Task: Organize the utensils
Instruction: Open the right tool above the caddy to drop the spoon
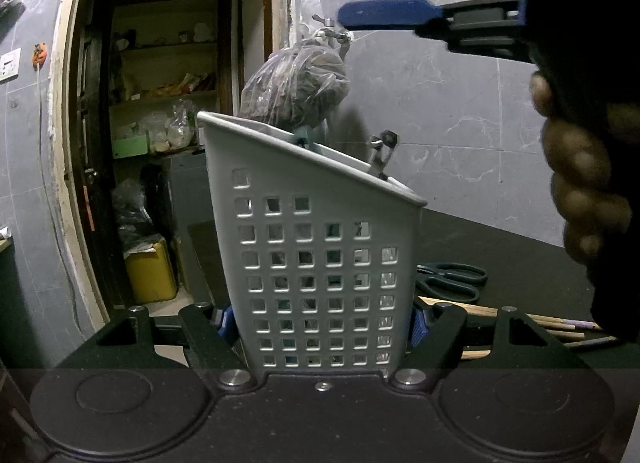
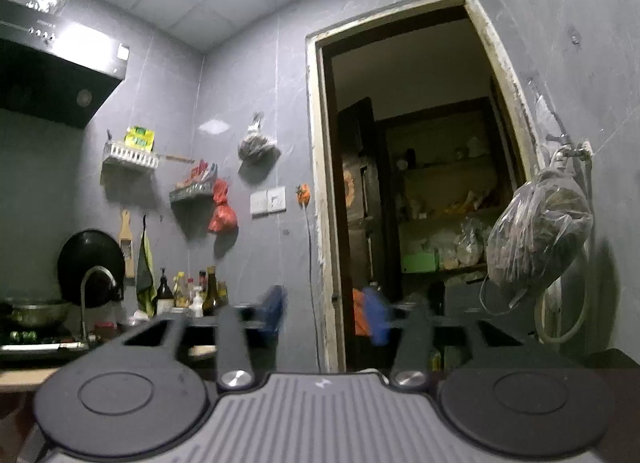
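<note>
A white perforated utensil holder [image 1: 316, 263] stands upright on the black counter [image 1: 520, 259]. My left gripper [image 1: 320, 323] is shut on its lower part, with a blue pad [image 1: 226, 321] pressed on each side. A metal utensil [image 1: 382, 155] and a teal handle [image 1: 304, 139] stick out of its top. Black scissors [image 1: 452, 279] and wooden chopsticks [image 1: 560, 329] lie on the counter to the holder's right. My right gripper [image 2: 325, 315] is open and empty, aimed at the wall and doorway. One of its blue fingers [image 1: 384, 15] shows above the holder, held by a hand [image 1: 580, 183].
A plastic bag [image 1: 296, 87] of dark stuff hangs from a tap on the grey wall behind the holder. An open doorway [image 2: 420, 203] leads to a pantry with shelves. Bottles [image 2: 192, 291], a wok and a stove stand at the far left.
</note>
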`<state>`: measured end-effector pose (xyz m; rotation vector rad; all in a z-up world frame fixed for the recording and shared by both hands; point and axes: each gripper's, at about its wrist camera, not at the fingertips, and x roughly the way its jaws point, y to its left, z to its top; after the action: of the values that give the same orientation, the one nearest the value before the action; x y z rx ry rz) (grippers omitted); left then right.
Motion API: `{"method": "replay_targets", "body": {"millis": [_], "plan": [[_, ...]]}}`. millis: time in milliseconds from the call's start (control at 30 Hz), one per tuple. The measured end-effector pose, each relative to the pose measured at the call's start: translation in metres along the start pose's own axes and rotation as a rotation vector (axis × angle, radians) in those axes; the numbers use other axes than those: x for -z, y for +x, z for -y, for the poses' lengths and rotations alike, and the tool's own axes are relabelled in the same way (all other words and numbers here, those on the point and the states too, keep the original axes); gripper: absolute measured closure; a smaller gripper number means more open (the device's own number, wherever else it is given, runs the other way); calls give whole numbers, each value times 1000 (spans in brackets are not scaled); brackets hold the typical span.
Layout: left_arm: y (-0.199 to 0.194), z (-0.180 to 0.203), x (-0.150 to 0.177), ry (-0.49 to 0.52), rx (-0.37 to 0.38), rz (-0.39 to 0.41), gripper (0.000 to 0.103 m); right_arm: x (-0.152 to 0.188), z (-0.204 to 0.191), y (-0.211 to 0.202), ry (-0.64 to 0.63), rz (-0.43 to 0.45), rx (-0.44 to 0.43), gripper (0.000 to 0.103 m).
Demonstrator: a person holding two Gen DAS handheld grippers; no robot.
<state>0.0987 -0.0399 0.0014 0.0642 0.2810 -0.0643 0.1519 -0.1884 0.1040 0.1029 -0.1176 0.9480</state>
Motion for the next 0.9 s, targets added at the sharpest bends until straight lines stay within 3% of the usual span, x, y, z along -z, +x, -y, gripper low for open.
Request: {"method": "replay_targets", "body": {"millis": [100,167,300,467,667,900], "plan": [[0,1,0,-1,-4,2,27,1,-4,-8,-12,15,9,33],[0,1,0,-3,-4,2,27,-1,-3,-18,-2,46,33,15],[0,1,0,-7,-4,2,27,-3,1,-44,3,104,117,2],[0,1,1,-7,-3,3,27,6,14,-85,23,126,303,0],[0,1,1,-8,-6,3,27,43,38,-125,175,48,504,0],[-1,6,0,-6,-17,0,26,102,62,-148,447,-109,581,0]]}}
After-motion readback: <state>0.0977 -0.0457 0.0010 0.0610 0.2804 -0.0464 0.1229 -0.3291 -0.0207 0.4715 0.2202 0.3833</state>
